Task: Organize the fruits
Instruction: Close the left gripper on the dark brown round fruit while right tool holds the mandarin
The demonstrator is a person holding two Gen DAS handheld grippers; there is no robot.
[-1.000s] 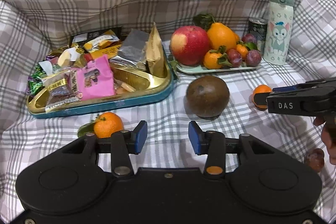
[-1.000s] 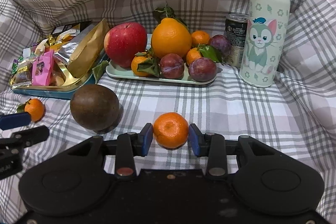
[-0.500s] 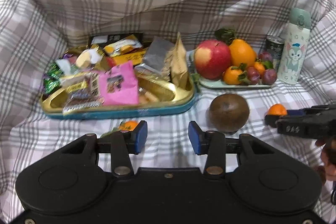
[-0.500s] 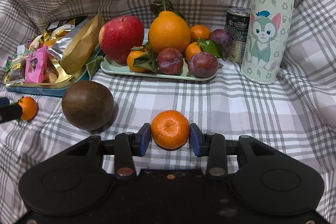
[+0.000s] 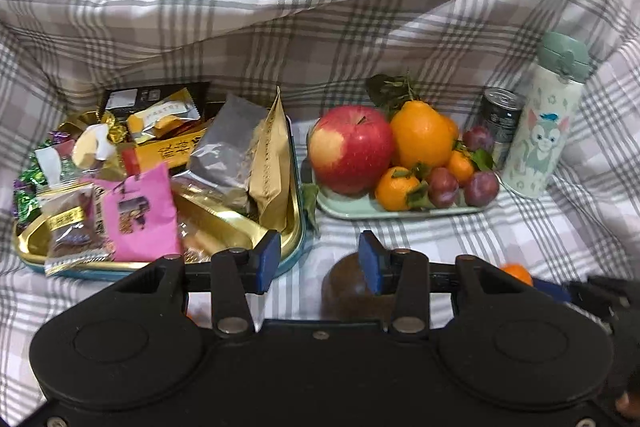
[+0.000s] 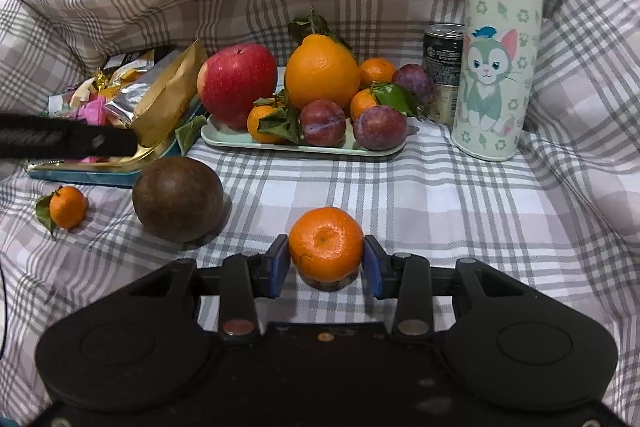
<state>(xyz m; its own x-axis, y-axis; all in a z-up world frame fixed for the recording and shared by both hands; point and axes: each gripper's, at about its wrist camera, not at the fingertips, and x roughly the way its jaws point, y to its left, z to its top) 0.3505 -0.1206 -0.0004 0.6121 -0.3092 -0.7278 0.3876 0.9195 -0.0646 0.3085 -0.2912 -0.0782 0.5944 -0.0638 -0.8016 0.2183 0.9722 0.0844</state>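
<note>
My right gripper (image 6: 326,261) is shut on a small mandarin (image 6: 326,244) and holds it just above the checked cloth. A pale green fruit tray (image 6: 304,147) behind holds a red apple (image 6: 238,83), a big orange (image 6: 322,71), mandarins and plums. A brown round fruit (image 6: 178,199) and a leafy mandarin (image 6: 67,207) lie loose on the cloth at the left. My left gripper (image 5: 319,261) is open and empty, raised above the brown fruit (image 5: 346,291). The held mandarin (image 5: 516,273) peeks out at the right in the left wrist view.
A gold snack tray (image 5: 38,247) full of wrapped snacks stands at the left. A cat-print bottle (image 6: 496,47) and a dark can (image 6: 442,67) stand right of the fruit tray. Folded cloth rises all around.
My left gripper has risen and pulled back; the loose leafy mandarin has dropped out of its view. My right gripper has closed on the mandarin and lifted it slightly.
</note>
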